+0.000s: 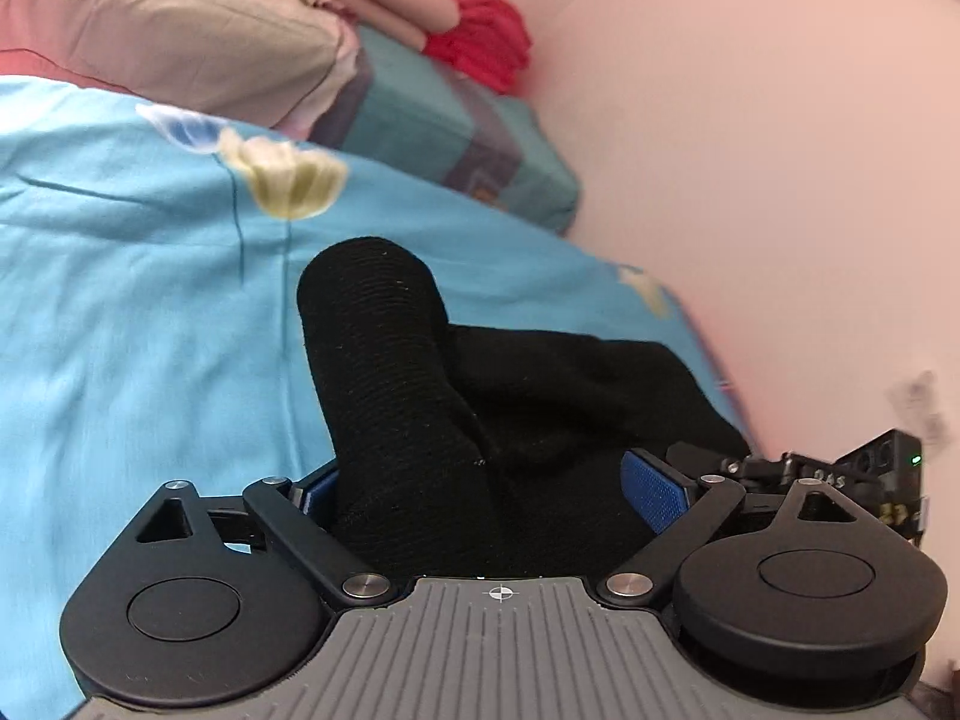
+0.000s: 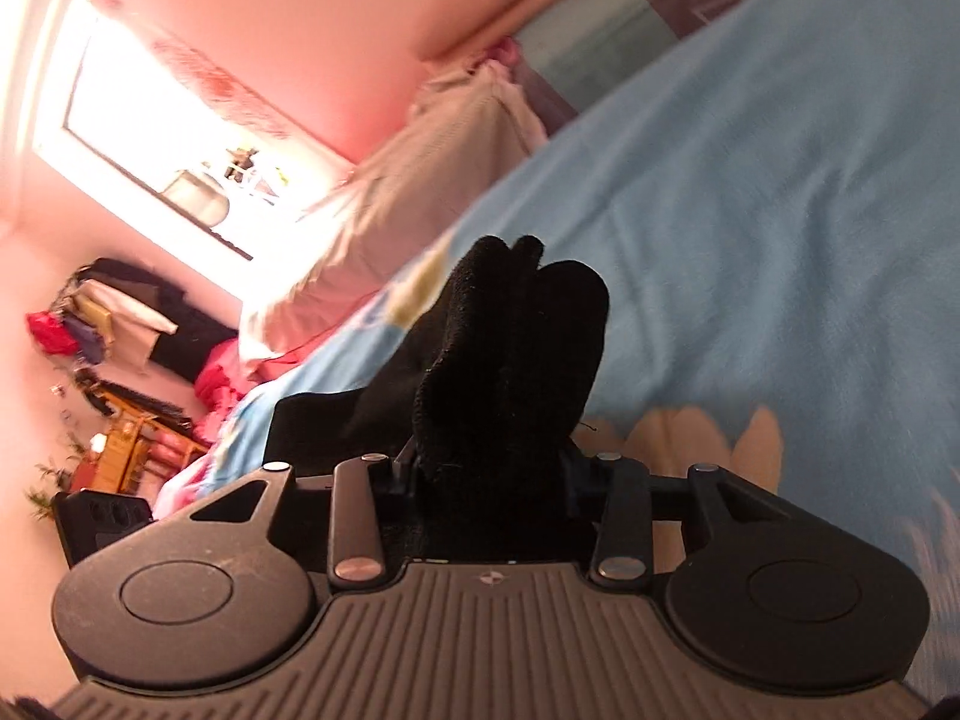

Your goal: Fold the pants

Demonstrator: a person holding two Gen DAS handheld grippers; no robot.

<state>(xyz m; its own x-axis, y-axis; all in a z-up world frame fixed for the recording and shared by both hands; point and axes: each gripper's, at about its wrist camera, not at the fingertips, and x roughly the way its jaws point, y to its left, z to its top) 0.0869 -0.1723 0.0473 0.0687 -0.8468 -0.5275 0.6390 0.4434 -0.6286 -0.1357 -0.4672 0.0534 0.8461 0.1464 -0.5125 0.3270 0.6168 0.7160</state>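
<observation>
The pants are black knit fabric, bunched over a light blue bedsheet. In the left wrist view my left gripper has its blue pads on either side of a thick roll of the pants, which fills the gap between them. In the right wrist view my right gripper is closed on another bunch of the pants, which stands up between the fingers and hides the pads. The other gripper's body shows at the right edge of the left wrist view.
Beige and teal pillows and red cloth lie at the head of the bed by a pink wall. The right wrist view shows a bright window, hanging clothes and a wooden rack.
</observation>
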